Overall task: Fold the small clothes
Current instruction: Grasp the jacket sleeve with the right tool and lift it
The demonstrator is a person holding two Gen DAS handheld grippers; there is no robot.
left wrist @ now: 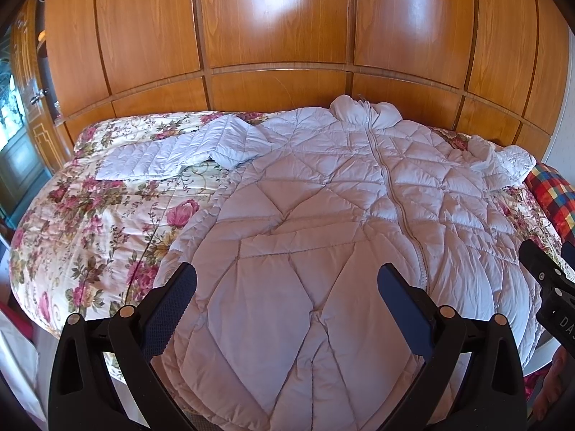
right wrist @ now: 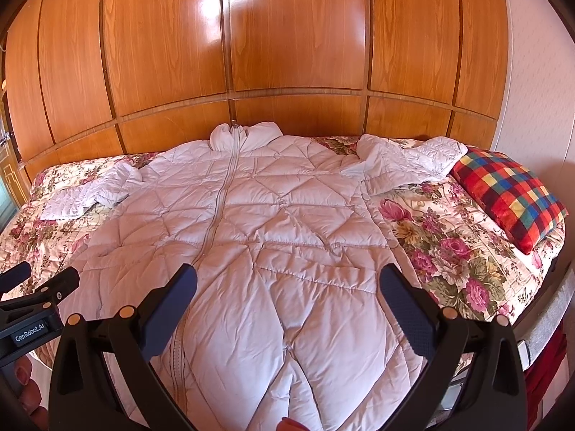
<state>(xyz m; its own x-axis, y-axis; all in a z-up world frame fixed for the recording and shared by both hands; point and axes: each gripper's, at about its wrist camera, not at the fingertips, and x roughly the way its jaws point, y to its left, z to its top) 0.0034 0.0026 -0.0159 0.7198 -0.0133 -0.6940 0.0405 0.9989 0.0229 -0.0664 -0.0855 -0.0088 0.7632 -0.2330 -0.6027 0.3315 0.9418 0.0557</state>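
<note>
A white quilted puffer jacket [left wrist: 323,186] [right wrist: 258,222] lies front up and zipped on the bed, collar toward the wooden wall. Its left sleeve [left wrist: 169,154] [right wrist: 86,194] stretches out to the left; its right sleeve [left wrist: 503,160] [right wrist: 406,161] lies bunched at the right. My left gripper [left wrist: 287,280] hovers open over the jacket's lower left half. Above the lower right half, my right gripper [right wrist: 287,280] also stands open. Neither holds any cloth. The right gripper shows at the right edge [left wrist: 550,280] of the left wrist view, and the left gripper at the left edge [right wrist: 39,294] of the right wrist view.
The jacket covers a floral bedspread [left wrist: 90,222] [right wrist: 449,251]. A checked red, blue and yellow pillow [right wrist: 510,197] [left wrist: 557,194] lies at the bed's right end. A glossy wooden wardrobe wall [left wrist: 273,36] [right wrist: 287,54] stands behind the bed. A hand [right wrist: 27,388] holds the left gripper.
</note>
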